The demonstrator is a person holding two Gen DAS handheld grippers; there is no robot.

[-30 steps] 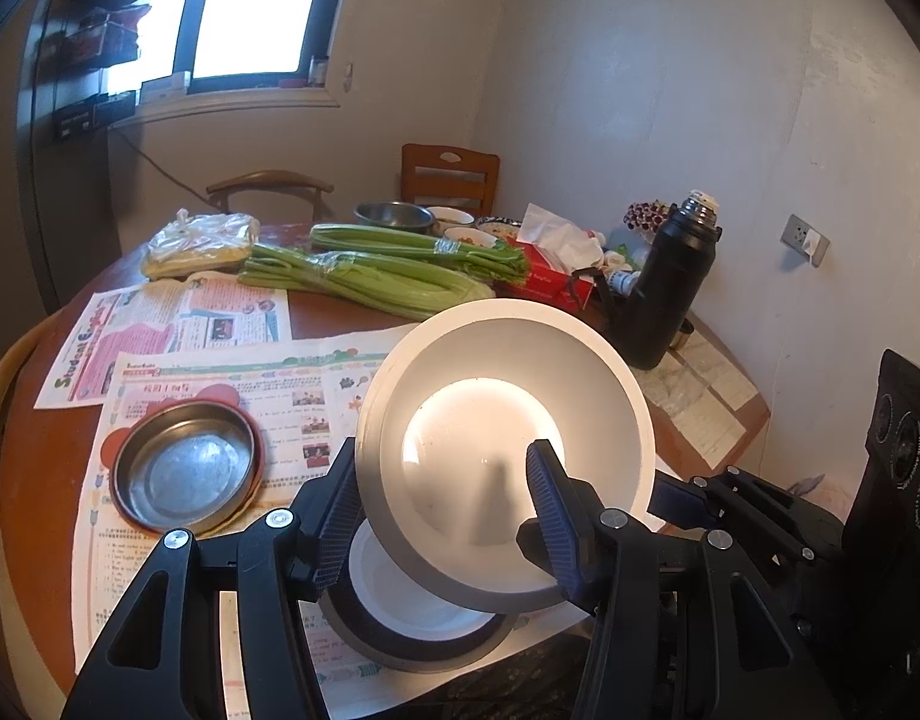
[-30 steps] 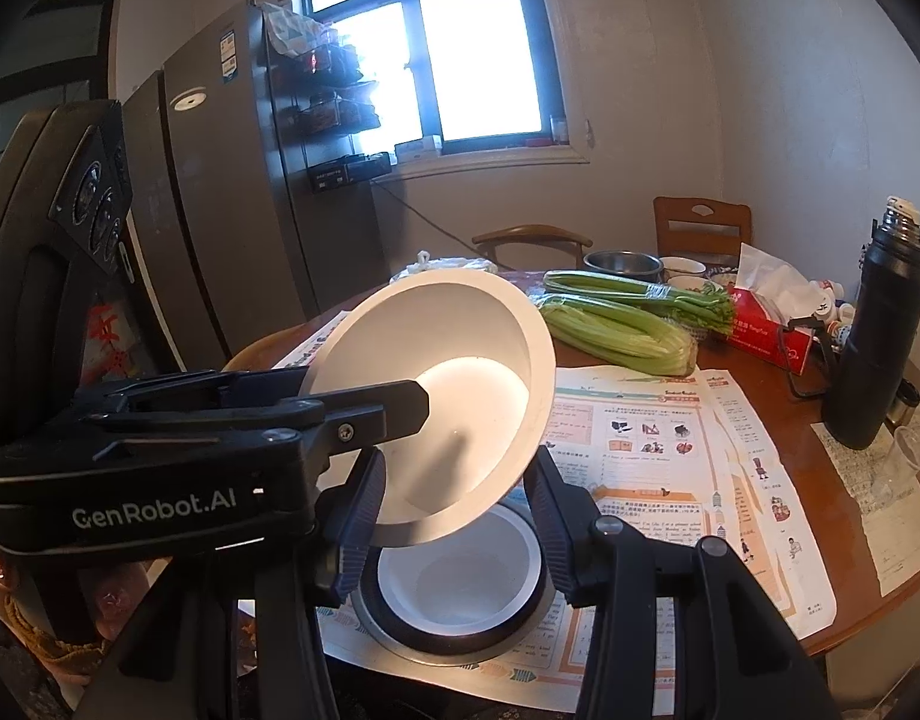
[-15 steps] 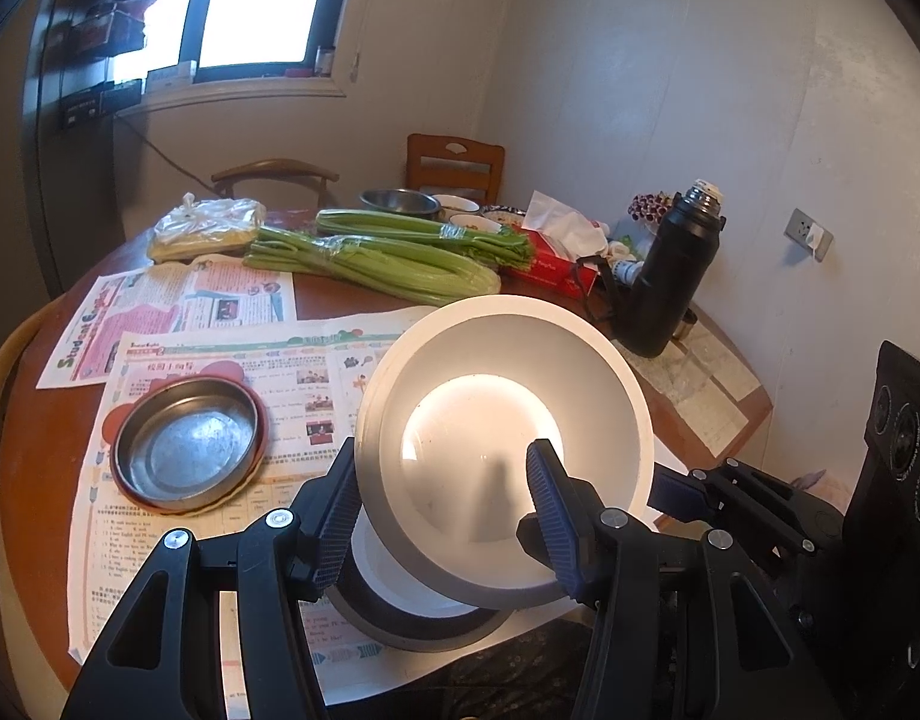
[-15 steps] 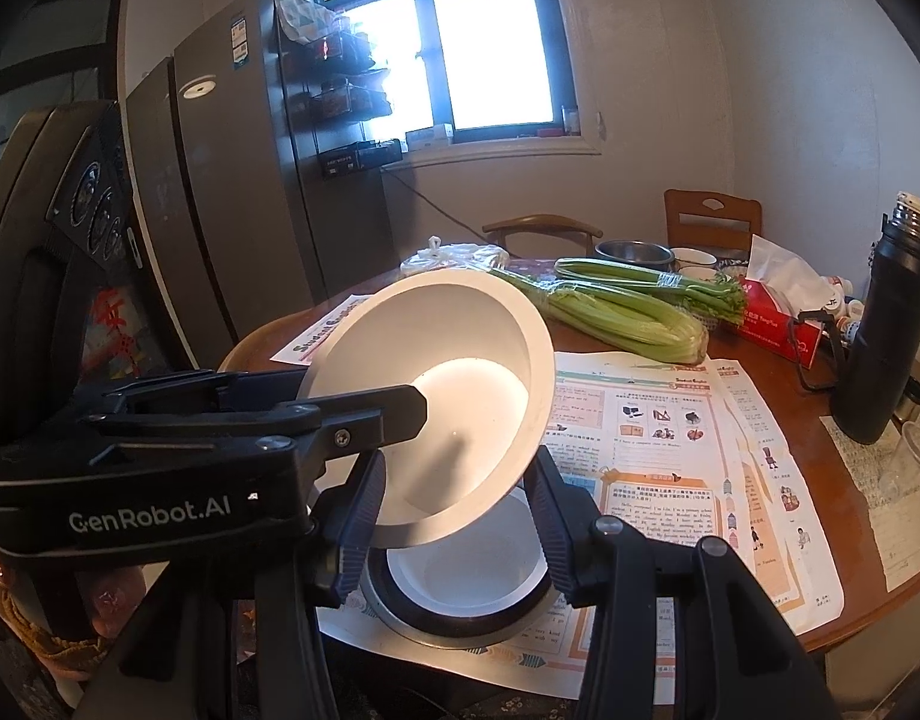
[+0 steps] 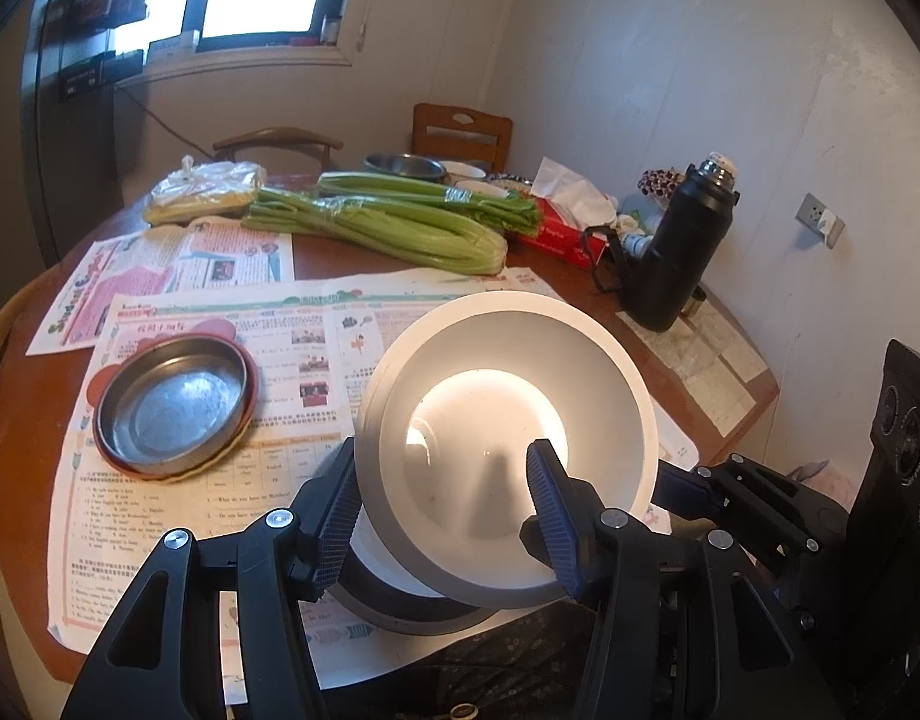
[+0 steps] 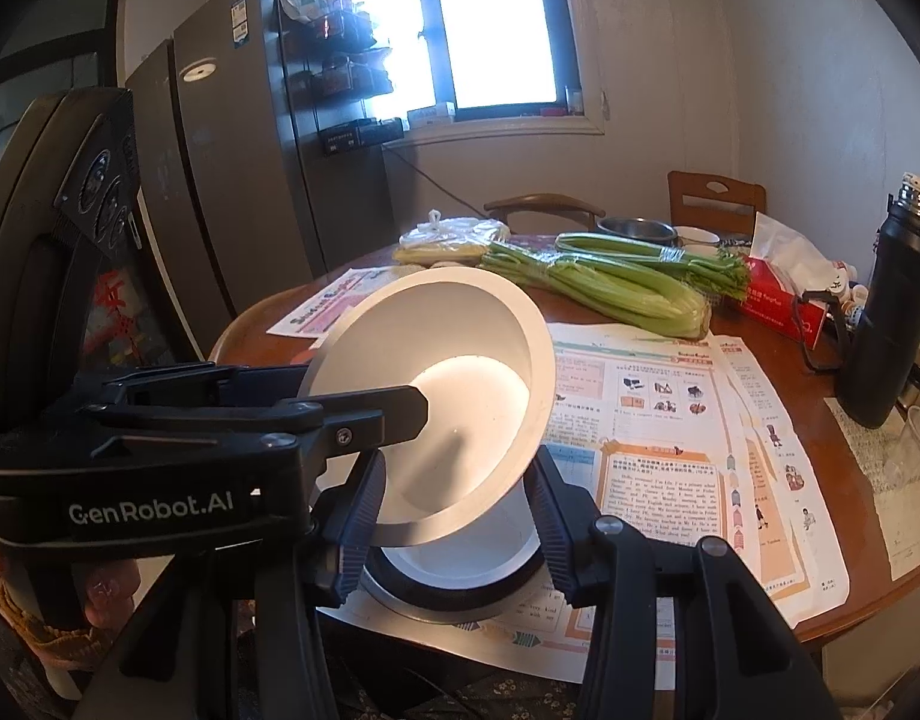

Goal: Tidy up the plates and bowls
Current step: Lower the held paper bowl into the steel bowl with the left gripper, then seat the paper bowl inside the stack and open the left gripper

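Looking along the left gripper in its own view: clamps a plain white round ceramic bowl, with one ribbed blue pad against the outer wall and the other inside the basin near the low rim. Holds that bowl in the air, tilted with its mouth toward the camera, just above a dark-rimmed round dish with a white inside. Shows this dish resting on printed newspaper sheets at the near edge of a round brown wooden table. Finds, to the left on the same paper, a shallow stainless-steel plate nested in a red plate, well apart from the bowl. Takes in, farther back, long green celery bundles, a red tissue box and an upright black vacuum flask near the right edge. Turning to the right wrist view: puts the right gripper low under the same bowl, fingers spread with the bowl's lower rim between them; cannot tell whether the pads press on it. Shows the left gripper reaching in from the left, one finger laid across the bowl's inside and the other behind its outer wall. Reveals the dish directly beneath, its white inner wall visible between the right fingers, with the celery beyond and a tall grey refrigerator left of the window.
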